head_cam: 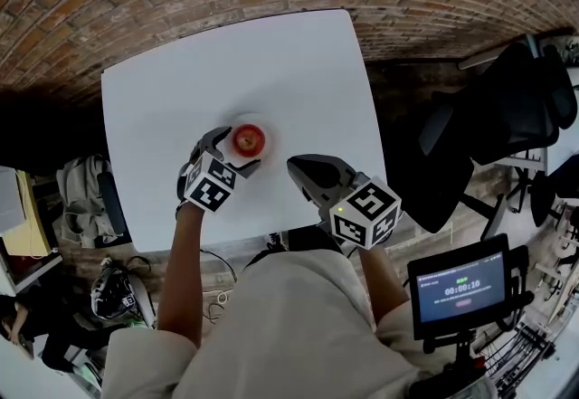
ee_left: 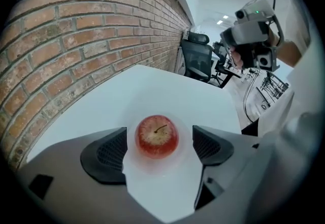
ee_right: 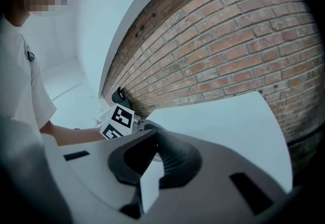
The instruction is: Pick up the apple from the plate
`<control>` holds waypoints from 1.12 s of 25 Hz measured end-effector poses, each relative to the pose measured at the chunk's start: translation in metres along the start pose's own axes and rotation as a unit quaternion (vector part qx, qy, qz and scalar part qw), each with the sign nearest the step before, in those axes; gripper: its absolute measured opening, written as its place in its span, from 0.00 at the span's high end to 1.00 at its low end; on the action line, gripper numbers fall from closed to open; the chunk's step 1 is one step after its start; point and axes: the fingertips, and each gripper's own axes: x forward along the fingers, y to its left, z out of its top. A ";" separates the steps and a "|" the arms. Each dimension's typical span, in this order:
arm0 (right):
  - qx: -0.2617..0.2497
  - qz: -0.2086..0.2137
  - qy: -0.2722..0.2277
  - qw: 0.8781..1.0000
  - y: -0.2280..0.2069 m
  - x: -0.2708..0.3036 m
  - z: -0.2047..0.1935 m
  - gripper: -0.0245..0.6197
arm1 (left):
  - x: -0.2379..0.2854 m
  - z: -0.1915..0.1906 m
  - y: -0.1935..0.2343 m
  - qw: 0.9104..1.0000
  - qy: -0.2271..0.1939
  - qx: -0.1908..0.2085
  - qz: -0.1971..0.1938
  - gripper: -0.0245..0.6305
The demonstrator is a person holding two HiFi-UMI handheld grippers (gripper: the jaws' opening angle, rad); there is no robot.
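**A:** Start wide. What carries everything?

**B:** A white worktop (head_cam: 271, 62) set against a brick wall. The plate (ee_left: 158, 164) sits near the middle of it. It is white on white, so I can only roughly place its rim.

**A:** And the apple?

**B:** The apple (ee_left: 157, 136) rests on the plate, about at its centre, and nothing is touching it.

**A:** Which gripper is nearer?

**B:** The left gripper (ee_left: 159, 146), by a long way. It reaches down over the plate with the apple right between its fingers (ee_left: 104, 154). One pad stands on either side of the fruit, and a sliver of plate shows in each gap.

**A:** So it isn't grasping?

**B:** No, the fingers are spread wide and neither pad presses on the skin. In the left gripper view the apple lies dead ahead and level with the pads, a touch closer to the left one.

**A:** And the right gripper?

**B:** The right gripper (head_cam: 310, 173) hovers off to the side over the near part of the worktop, well apart from the plate. Its fingers are clenched together with nothing between them.

**A:** Which way does the apple point?

**B:** It's nearly round, so it has no real long axis. Its core stands upright, stem on top, with the stem curling slightly toward the right pad.

**A:** What does the next move turn on?

**B:** I'd say on closing straight across the widest part. The fingers already straddle it, so little re-aiming should be needed.
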 end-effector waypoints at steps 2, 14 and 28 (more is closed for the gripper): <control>0.002 -0.003 0.001 1.000 -0.003 0.000 -0.001 0.96 | 0.004 -0.001 0.001 1.000 0.004 0.000 -0.003 0.36; 0.011 -0.017 0.001 1.000 -0.014 0.001 -0.003 0.96 | 0.028 -0.016 0.004 0.999 0.043 0.028 -0.006 0.36; 0.019 -0.025 0.006 1.000 -0.018 0.001 -0.010 0.96 | 0.042 -0.021 0.003 0.998 0.052 0.025 -0.016 0.33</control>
